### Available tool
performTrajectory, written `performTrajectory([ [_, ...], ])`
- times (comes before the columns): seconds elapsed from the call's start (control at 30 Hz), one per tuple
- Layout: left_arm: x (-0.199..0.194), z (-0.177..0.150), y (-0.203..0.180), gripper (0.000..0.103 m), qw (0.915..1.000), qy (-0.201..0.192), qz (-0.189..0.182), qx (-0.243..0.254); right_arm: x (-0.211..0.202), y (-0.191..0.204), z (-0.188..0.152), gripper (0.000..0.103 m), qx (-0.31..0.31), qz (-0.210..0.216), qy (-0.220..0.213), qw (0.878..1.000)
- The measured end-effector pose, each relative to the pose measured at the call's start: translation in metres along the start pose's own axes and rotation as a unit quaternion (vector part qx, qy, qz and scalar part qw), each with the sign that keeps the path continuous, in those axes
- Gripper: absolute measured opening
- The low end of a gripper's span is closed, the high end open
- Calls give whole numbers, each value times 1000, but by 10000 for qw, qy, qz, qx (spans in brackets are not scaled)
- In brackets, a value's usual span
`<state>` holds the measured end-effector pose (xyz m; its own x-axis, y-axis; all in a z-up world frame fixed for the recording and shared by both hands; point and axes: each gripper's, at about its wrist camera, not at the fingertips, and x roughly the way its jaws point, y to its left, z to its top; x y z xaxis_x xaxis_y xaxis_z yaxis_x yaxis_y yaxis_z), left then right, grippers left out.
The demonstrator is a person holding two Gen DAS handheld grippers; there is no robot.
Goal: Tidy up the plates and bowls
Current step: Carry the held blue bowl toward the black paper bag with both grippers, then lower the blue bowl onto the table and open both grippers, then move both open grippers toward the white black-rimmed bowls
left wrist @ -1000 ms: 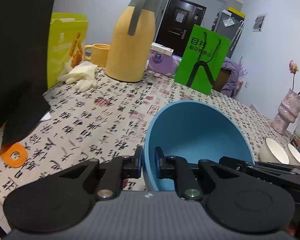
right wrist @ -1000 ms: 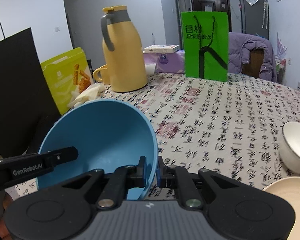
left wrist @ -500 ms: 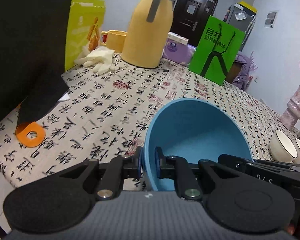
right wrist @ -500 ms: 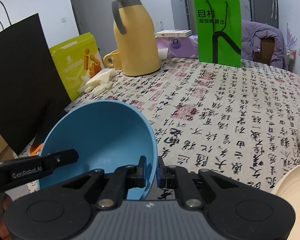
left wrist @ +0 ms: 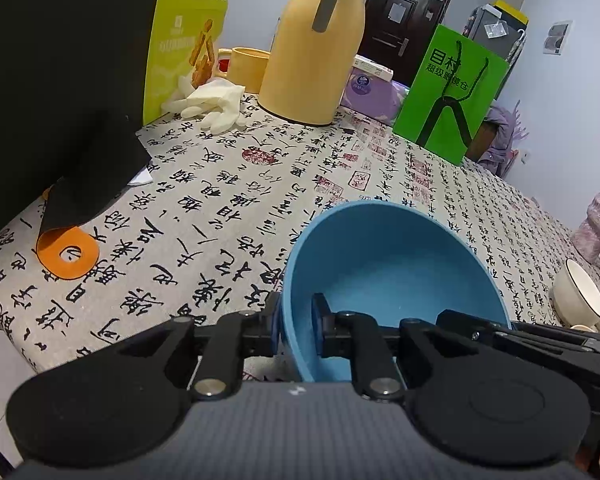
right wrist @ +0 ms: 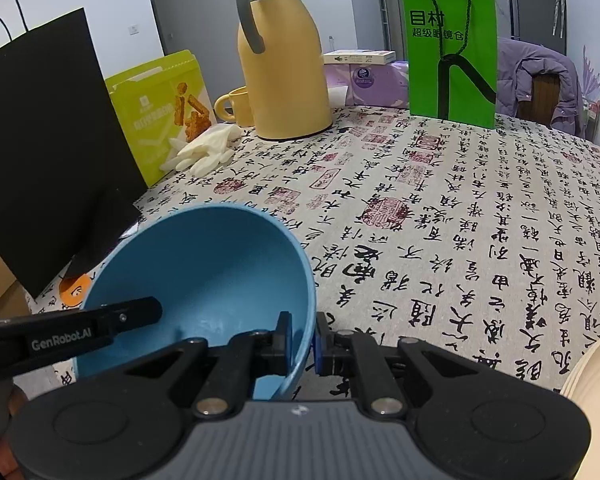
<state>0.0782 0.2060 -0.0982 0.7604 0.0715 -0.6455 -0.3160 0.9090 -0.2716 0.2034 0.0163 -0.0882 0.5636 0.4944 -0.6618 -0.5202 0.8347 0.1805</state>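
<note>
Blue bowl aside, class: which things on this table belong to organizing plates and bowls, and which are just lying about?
Belong to the job:
blue bowl, clamped on opposite rims by left gripper and right gripper
white bowls
cream plate

Just lying about:
yellow jug
yellow mug
green bag
black bag
white gloves
snack box

The green paper bag [right wrist: 452, 52] is showing "目村" in black, with "超级眼镜仓" beneath. The left gripper [right wrist: 152, 314] is showing "GenRobot.AI" along its finger. The tablecloth [right wrist: 460, 216] is displaying printed calligraphy, too cursive to read.
</note>
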Motion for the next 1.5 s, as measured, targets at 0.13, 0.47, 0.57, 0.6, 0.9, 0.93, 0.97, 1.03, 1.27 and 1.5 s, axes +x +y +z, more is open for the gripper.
performTrajectory([
  [0.13,-4,0,0,30,9999,-130,-48,-14,-4,-3,-1,20,75,89,-94,9999],
  [0.47,-28,3,0,77,9971,-754,-30,59,-32,-8,-5,68,99,318,-667,9972],
  [0.57,-39,2,-2,98,9943,-1050,-50,151,-42,-12,-7,92,87,377,-912,9951],
  [0.6,-43,1,-3,103,9929,-1174,-56,190,-46,-14,-8,96,87,390,-1015,9940],
  [0.9,-69,-6,-12,103,9831,-1788,-197,340,-75,-24,-16,103,66,247,-1532,9879],
  [0.93,-71,-6,-13,103,9825,-1817,-208,355,-77,-25,-17,103,59,235,-1555,9875],
  [0.97,-72,-7,-14,103,9820,-1841,-229,364,-79,-26,-19,103,54,221,-1571,9873],
  [1.03,-76,-9,-15,103,9810,-1885,-247,375,-83,-27,-22,103,35,192,-1608,9868],
  [1.27,-83,-18,-18,103,9779,-2022,-323,431,-99,-36,-31,103,31,163,-1805,9834],
  [1.5,-89,-28,-21,103,9762,-2070,-377,526,-118,-52,-42,103,90,51,-2038,9790],
])
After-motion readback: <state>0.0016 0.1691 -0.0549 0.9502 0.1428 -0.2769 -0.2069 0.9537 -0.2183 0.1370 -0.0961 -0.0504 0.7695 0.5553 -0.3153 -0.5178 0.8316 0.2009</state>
